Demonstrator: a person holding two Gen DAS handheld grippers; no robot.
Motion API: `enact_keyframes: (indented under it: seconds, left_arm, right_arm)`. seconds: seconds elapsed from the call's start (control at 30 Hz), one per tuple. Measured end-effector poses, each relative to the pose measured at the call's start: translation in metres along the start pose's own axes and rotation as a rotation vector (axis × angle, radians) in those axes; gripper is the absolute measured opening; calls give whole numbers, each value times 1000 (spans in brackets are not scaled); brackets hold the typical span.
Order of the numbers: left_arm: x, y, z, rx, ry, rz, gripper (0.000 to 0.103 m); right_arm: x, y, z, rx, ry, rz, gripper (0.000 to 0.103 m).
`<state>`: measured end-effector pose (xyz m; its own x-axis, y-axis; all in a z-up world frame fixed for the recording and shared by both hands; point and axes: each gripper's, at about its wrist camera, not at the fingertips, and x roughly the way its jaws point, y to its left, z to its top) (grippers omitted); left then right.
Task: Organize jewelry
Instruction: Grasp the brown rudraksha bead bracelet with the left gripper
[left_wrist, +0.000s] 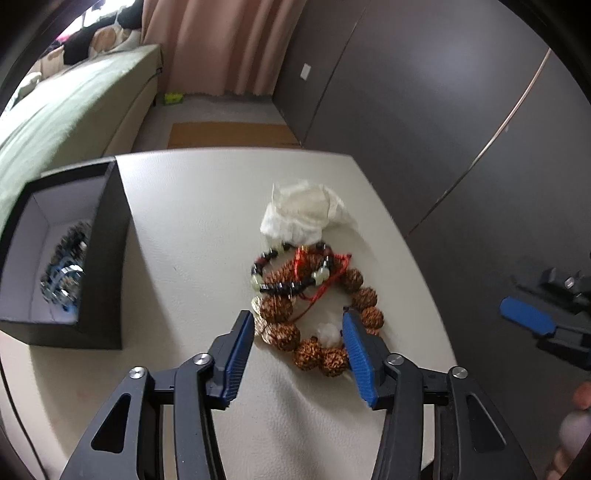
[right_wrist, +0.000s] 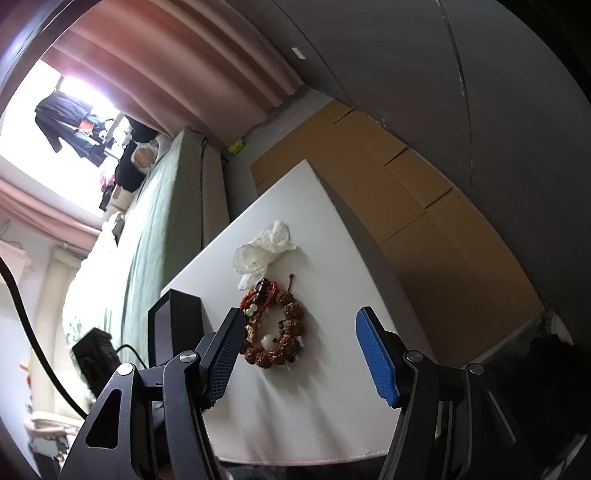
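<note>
Blue-padded left fingers hang spread and empty over the brown seed bracelet heaped with the black bead strand on the bench. I should drop lower, pinch one seed bead, lift clear, then cross to the black box. My right fingers are spread, empty too.

Left tongs open over bead bracelets.

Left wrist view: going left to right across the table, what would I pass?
Open black box with white lining, holding bluish beaded jewelry → brown knobbly-bead bracelet, between the left tool's open blue fingers → off the white table, the right tool.
</note>
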<state>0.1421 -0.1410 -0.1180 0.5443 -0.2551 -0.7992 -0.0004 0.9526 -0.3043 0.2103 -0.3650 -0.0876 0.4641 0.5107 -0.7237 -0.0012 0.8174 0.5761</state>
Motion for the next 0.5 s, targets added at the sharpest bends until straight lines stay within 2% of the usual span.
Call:
enact_keyframes:
  seconds: [0.07, 0.17, 0.3, 0.43, 0.47, 0.5]
  left_arm:
    - [7, 1, -3, -3, 22, 1, 38]
    - [9, 6, -6, -26, 16, -7, 32]
    - [5, 15, -6, -56, 20, -44, 31]
    - [-12, 19, -3, -67, -19, -65, 30]
    - [-17, 20, -3, -70, -27, -73, 19]
    - [-23, 22, -1, -73, -36, -80, 18]
  right_arm:
    - [0, -2, 1, 4, 1, -3, 63]
    - [0, -3, 1, 14, 2, -7, 63]
    - [2, -3, 0, 15, 5, -8, 63]
    - [2, -3, -1, 11, 6, -13, 63]
    - [2, -2, -1, 11, 6, -14, 63]
    - [2, -2, -1, 11, 5, -14, 63]
